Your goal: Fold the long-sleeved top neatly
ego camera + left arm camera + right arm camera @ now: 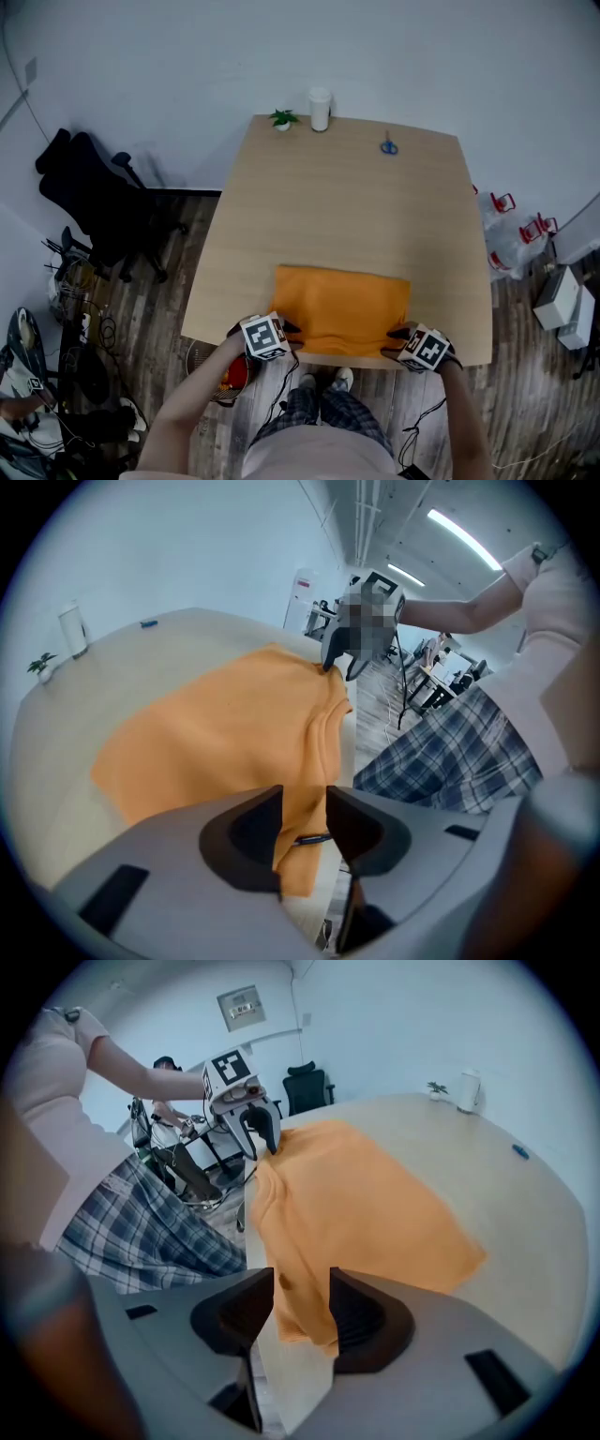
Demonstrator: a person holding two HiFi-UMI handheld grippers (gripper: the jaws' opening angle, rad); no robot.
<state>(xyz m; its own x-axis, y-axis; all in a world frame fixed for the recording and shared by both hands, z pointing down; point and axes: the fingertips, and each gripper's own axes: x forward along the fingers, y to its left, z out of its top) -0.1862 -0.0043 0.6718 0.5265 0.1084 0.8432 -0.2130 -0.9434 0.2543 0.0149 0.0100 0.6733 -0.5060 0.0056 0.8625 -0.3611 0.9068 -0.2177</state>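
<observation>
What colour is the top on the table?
The top is plain orange, clearest in the head view.

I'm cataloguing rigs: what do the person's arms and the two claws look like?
The left claw and right claw each have a grey moulded body with black inner pads and a cube of black-and-white square markers. Thin black cables trail from them. The sleeves are short and pale pink.

No readable text; the wall sign (242, 1004) is illegible.

Head view looks steeply down; both gripper views, close, share the orange top (225, 724).
</observation>
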